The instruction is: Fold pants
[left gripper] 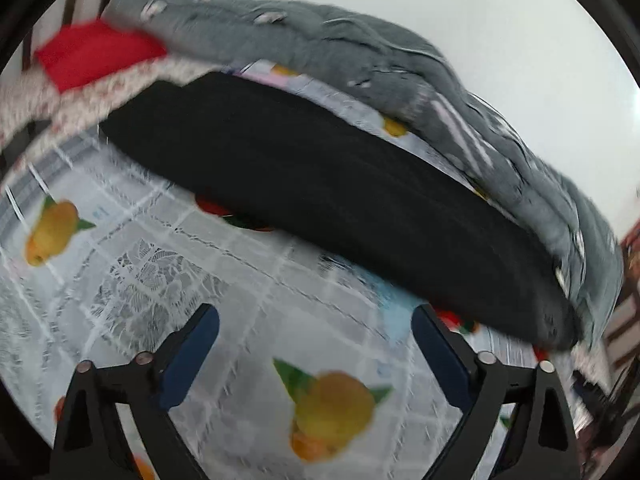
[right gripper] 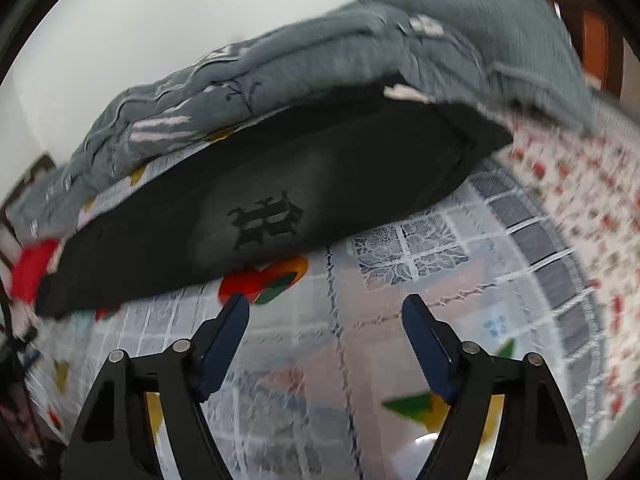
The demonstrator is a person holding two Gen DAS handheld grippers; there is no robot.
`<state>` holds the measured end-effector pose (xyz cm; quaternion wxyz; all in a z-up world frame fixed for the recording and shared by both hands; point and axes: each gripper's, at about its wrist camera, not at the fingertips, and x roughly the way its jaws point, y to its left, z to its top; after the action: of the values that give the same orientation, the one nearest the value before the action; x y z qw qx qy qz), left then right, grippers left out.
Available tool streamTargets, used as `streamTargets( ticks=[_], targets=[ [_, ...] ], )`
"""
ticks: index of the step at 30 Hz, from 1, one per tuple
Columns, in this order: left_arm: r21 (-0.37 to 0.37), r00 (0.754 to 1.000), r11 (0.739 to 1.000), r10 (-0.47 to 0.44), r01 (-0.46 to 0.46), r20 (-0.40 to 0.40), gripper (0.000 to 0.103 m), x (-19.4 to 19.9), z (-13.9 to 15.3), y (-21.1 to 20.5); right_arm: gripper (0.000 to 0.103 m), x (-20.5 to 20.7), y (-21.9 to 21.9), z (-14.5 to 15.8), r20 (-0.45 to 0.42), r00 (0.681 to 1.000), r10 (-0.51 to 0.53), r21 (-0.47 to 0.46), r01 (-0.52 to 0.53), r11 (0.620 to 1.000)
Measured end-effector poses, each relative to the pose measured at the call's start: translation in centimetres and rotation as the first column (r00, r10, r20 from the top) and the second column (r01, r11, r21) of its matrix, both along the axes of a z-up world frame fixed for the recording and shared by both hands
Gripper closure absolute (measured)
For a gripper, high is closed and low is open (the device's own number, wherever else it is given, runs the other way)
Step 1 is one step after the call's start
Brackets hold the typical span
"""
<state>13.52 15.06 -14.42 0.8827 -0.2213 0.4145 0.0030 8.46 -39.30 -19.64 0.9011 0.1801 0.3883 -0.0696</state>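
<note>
Black pants (left gripper: 320, 184) lie flat in a long folded strip on the fruit-print tablecloth (left gripper: 152, 240). In the right wrist view the black pants (right gripper: 280, 196) show a dark embroidered logo. My left gripper (left gripper: 316, 320) is open and empty, a short way in front of the pants' near edge. My right gripper (right gripper: 326, 308) is open and empty, just before the pants' near edge by the logo.
A grey quilted blanket (left gripper: 360, 64) lies bunched behind the pants and also shows in the right wrist view (right gripper: 320, 52). A red cloth (left gripper: 96, 56) sits at the far left. A floral cloth (right gripper: 580, 208) covers the table's right edge. A white wall stands behind.
</note>
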Motion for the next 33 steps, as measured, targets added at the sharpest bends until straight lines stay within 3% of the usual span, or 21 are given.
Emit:
streamTargets(
  ticks=[2,5,9,15,17,19,20,24,28,33],
  targets=[
    [-0.034,0.999,0.999,0.036,-0.037,-0.031,0.017,1.4,-1.3,1.3,0.029,0.8,-1.0,-0.8,0.006,1.000,-0.023,0.040,0.022,0.999],
    [-0.072,0.998,0.996,0.054,-0.056,-0.022,0.020,3.2,-2.5,2.6,0.030,2.6,-2.1,-2.0,-0.010,0.999,-0.041,0.068,0.042,0.997],
    [-0.071,0.997,0.995,0.072,-0.073,-0.016,0.021,5.9,-2.8,3.3,0.031,5.2,-2.0,-2.8,-0.017,0.999,-0.050,0.039,0.050,0.998],
    [-0.121,0.991,0.984,0.131,-0.133,-0.018,0.039,9.1,-3.3,5.0,0.033,8.9,-2.5,-3.2,-0.057,0.996,-0.067,0.035,0.069,0.997],
    [-0.090,0.986,0.983,0.160,-0.163,-0.036,0.068,9.5,-3.3,5.3,0.049,9.7,-2.4,-3.3,-0.062,0.997,-0.054,0.022,0.055,0.998],
    [-0.062,0.983,0.982,0.173,-0.176,-0.057,0.087,9.4,-3.2,5.5,0.080,10.4,-2.0,-3.4,-0.065,0.997,-0.032,-0.005,0.031,0.999],
    [-0.047,0.986,0.986,0.157,-0.159,-0.046,0.089,9.2,-2.9,5.5,0.082,10.4,-1.9,-3.2,-0.051,0.998,-0.029,-0.012,0.029,1.000],
    [-0.024,0.992,0.994,0.110,-0.108,0.063,0.091,8.3,0.3,5.7,0.086,9.1,-1.9,-0.2,0.077,0.997,-0.019,-0.008,0.020,1.000],
    [0.003,0.989,0.997,0.079,-0.080,0.127,0.091,9.8,3.9,5.9,0.086,10.3,-2.2,2.8,0.134,0.991,0.008,-0.002,-0.008,1.000],
    [0.204,0.982,0.976,0.041,-0.079,0.185,0.091,13.3,6.7,3.2,0.086,13.3,-1.9,4.9,0.168,0.985,0.032,-0.039,-0.026,0.999]
  ],
)
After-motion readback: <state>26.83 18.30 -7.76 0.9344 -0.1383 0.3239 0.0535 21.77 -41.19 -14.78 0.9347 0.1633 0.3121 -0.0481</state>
